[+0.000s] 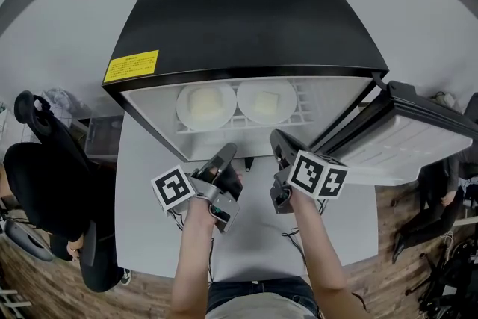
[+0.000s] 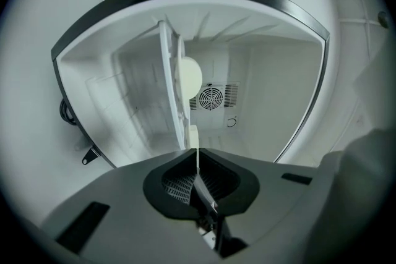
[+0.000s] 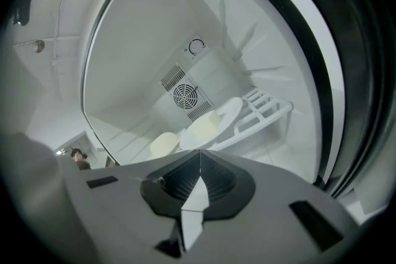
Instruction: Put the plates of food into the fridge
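Note:
Two white plates of pale food sit side by side on the white wire shelf (image 1: 302,112) inside the open black fridge (image 1: 246,19): a left plate (image 1: 205,105) and a right plate (image 1: 267,101). Both grippers hover just outside the fridge opening, over the white table. My left gripper (image 1: 228,151) is shut and holds nothing; its view is rolled, so the shelf and a plate (image 2: 183,80) appear edge-on. My right gripper (image 1: 276,137) is also shut and empty. In the right gripper view, one plate (image 3: 213,122) lies on the rack (image 3: 267,109), with the other plate's food (image 3: 164,144) beside it.
The fridge door (image 1: 418,132) stands open to the right, close to my right hand. The fridge rests on a white table (image 1: 149,220). A fan grille (image 2: 211,97) shows on the fridge's back wall. A person in dark clothes (image 1: 45,183) is at the left.

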A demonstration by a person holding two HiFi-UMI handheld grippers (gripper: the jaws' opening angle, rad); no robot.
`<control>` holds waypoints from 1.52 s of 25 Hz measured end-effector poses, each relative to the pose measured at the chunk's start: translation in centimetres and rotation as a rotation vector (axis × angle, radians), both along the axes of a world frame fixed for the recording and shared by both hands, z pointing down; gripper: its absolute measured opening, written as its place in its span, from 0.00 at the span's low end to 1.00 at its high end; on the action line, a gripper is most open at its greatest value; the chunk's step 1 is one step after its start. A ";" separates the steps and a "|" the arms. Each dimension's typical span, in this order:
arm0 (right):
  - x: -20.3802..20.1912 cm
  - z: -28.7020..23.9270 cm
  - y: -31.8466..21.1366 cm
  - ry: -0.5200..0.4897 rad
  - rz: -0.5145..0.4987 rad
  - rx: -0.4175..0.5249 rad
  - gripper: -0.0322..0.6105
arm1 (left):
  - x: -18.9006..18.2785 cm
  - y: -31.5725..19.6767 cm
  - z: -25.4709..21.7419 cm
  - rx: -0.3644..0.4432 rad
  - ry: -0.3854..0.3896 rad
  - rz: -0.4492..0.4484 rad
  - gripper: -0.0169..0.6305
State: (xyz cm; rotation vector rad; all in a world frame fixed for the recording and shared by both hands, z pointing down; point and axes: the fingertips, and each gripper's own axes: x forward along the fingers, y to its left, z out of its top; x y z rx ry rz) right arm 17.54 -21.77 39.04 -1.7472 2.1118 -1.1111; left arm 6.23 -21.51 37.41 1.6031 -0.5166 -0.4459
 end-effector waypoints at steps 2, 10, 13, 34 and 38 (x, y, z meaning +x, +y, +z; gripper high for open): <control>-0.3 -0.4 1.3 0.002 0.002 0.031 0.07 | -0.2 0.1 -0.8 0.045 -0.019 -0.021 0.05; -0.5 -4.6 6.8 -0.021 0.079 0.291 0.08 | -1.1 2.5 -4.7 0.402 -0.317 -0.113 0.05; -1.0 -6.0 8.4 -0.003 0.086 0.358 0.08 | -1.1 4.3 -6.8 0.608 -0.435 -0.160 0.05; -7.2 -6.7 12.1 0.003 -0.094 0.418 0.08 | -5.4 12.0 -8.0 0.849 -0.822 -0.346 0.04; -9.1 -6.0 12.2 -0.016 -0.163 0.410 0.08 | -8.8 12.7 -7.0 0.764 -0.871 -0.428 0.04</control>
